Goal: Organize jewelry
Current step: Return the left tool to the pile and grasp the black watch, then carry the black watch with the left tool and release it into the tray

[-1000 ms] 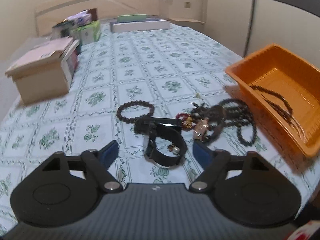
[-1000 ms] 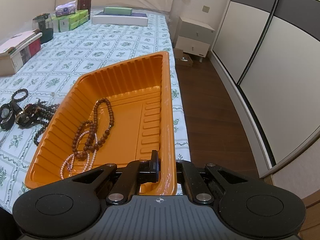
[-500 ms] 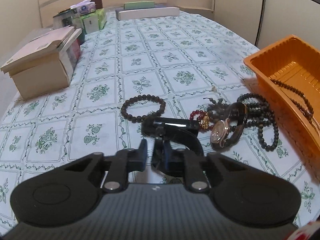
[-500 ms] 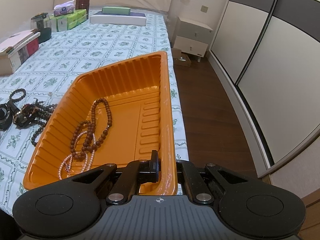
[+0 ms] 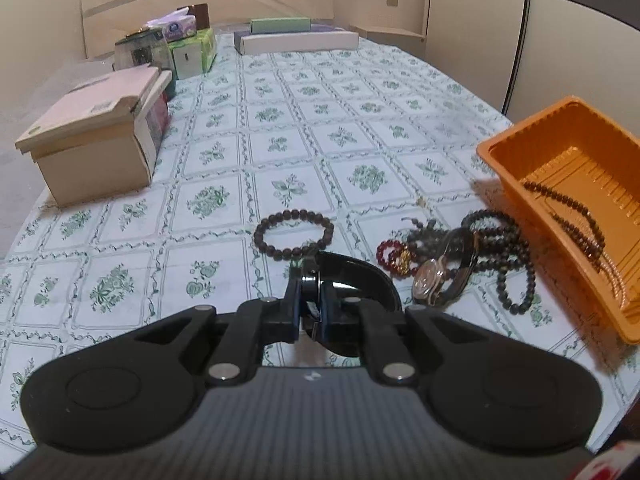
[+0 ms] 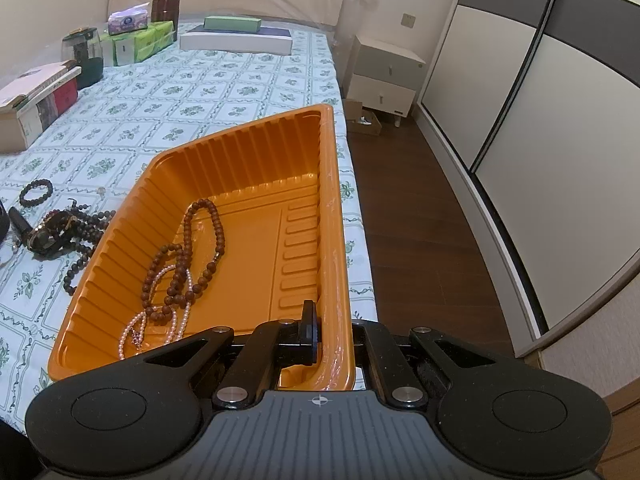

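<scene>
While the left gripper (image 5: 311, 312) is clamping the black looped strap (image 5: 352, 276) on the bed's near patterned sheet (image 5: 280, 152) and the right gripper (image 6: 320, 336) is pinching the orange ribbed plastic tray's (image 6: 256, 152) near rim, the dangling strap is risking snagging the neighbouring gold-faced wristwatch (image 5: 430, 280).

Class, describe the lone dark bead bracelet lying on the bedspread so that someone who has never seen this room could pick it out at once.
Start at the orange tray on the green-patterned bedspread, then move past the tangled jewelry pile beside it. Just beyond lies the dark bead bracelet, a single open ring flat on the cloth. Unlike its neighbours, it overlaps no other bead strand.
</scene>
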{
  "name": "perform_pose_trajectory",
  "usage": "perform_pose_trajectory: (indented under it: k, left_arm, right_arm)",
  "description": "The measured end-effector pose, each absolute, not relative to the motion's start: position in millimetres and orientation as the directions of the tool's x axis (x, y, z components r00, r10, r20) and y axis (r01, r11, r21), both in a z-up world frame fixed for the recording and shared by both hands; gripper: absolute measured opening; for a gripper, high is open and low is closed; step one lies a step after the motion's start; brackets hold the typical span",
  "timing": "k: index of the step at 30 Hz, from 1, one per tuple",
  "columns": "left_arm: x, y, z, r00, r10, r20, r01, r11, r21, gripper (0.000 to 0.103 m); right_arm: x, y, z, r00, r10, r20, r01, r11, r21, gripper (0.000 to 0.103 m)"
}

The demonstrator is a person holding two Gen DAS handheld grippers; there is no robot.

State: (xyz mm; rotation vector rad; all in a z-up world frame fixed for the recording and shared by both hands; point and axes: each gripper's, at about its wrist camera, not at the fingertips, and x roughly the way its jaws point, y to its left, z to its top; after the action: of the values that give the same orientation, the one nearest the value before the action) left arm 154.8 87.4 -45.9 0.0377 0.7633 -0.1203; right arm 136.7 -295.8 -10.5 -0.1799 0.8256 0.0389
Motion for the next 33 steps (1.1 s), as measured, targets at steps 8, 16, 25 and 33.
perform_pose_trajectory:
  k: [8,16,25,33]
  left_arm:
    - [149,74,-31,0.728,-0.134,-0.672,0.151,0.988,-0.034,0.009]
    - [148,54,-30,0.716,-0.175,-0.676,0.194,0.98,-0.048,0.009]
    - [152,22,-23,0.706,-0.237,-0.667,0.258,0.964,-0.07,0.009]
    - [160,-37,-12,0.685,-0.366,-0.63,0.369,0.92,-0.133,0.009]
  right_arm:
    - [136,-295,-9,0.68,-0.034,-0.732,-0.106,0.984,-0.144,0.004]
    - [137,-294,-8,0.682,-0.033,-0.731,-0.108,0.984,-0.144,0.004]
    - [137,-294,-7,0.683,-0.032,-0.73,-0.107,0.984,-0.143,0.004]
    - [137,-293,-6,0.686,-0.027,-0.727,-0.108,0.984,-0.139,0.004]
